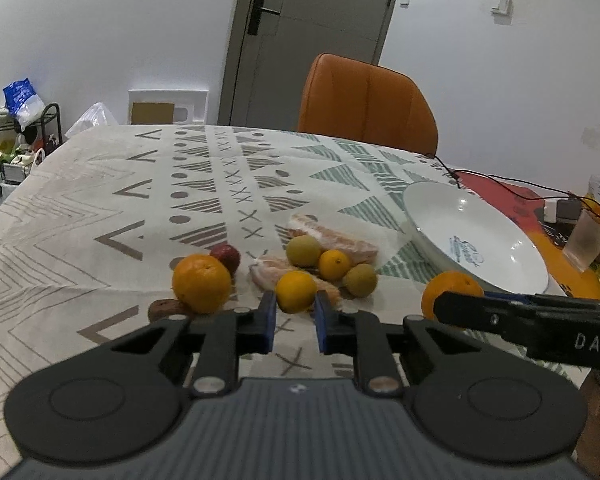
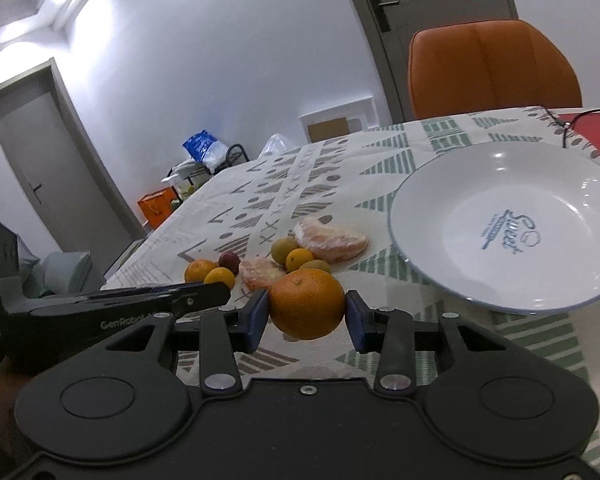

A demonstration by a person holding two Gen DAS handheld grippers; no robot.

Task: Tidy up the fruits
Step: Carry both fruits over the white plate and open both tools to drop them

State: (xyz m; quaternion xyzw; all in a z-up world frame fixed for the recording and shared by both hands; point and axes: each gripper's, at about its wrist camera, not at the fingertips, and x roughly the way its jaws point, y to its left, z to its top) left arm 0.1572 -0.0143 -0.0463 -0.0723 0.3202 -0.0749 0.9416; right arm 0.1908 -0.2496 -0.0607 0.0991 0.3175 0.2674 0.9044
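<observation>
Orange (image 2: 307, 303), stem end up, gripped by right jaws; left jaws open, empty.

Left tool (image 1: 295, 322), right tool (image 2: 307, 317): black linkages, blue pads, silver screws, white lettering.

Your left claw (image 1: 295, 322) hangs level with its jaws a small way apart, gripping nothing. Your right claw (image 2: 306, 316) is clamped around an orange (image 2: 306, 304).
</observation>
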